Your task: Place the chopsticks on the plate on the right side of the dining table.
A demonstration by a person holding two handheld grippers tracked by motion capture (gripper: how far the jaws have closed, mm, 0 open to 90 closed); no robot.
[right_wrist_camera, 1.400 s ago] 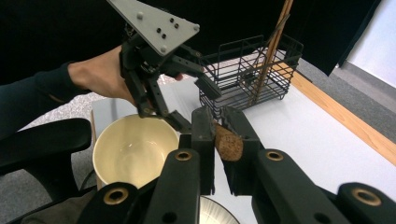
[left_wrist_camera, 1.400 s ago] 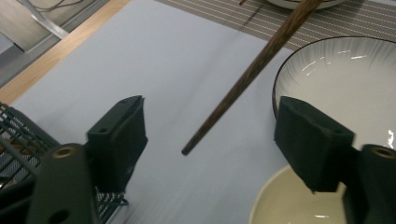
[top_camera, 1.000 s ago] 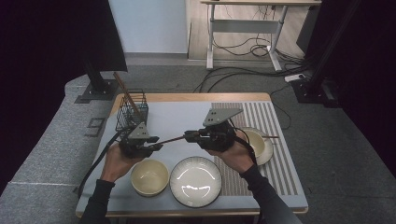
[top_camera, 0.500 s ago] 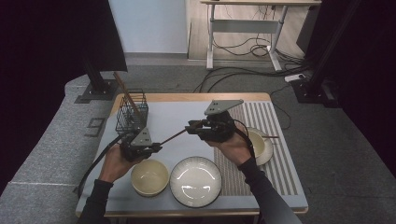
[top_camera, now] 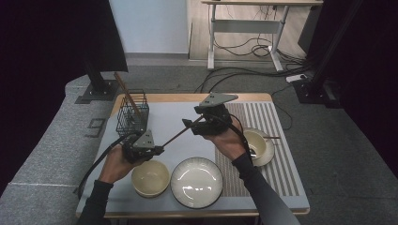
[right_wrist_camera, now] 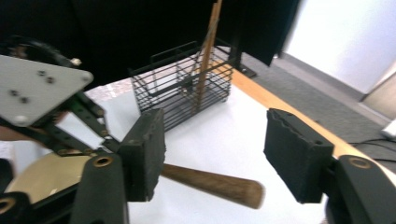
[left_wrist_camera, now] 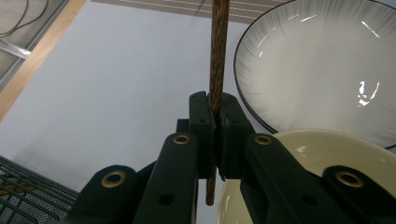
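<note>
A long brown wooden stick [top_camera: 177, 135] slants across the grey mat between my two grippers. My left gripper [top_camera: 157, 150] is shut on its near end; in the left gripper view the jaws [left_wrist_camera: 214, 106] pinch the stick [left_wrist_camera: 217, 56], which runs away from them. My right gripper [top_camera: 193, 124] is at the stick's far end. In the right gripper view [right_wrist_camera: 212, 140] its jaws stand wide open, with the stick's rounded end [right_wrist_camera: 215, 185] low between the pads and touching neither.
A black wire basket [top_camera: 133, 113] at the back left holds another upright stick [top_camera: 126, 91]. A cream bowl [top_camera: 150, 178] and a white plate [top_camera: 196, 182] sit near the front edge. A second bowl [top_camera: 258, 146] rests on the striped mat [top_camera: 277, 117] to the right.
My right gripper has moved back from the front edge and slightly left, and the stick now slants more steeply. My left gripper has shifted a little nearer the front, still shut on the stick.
</note>
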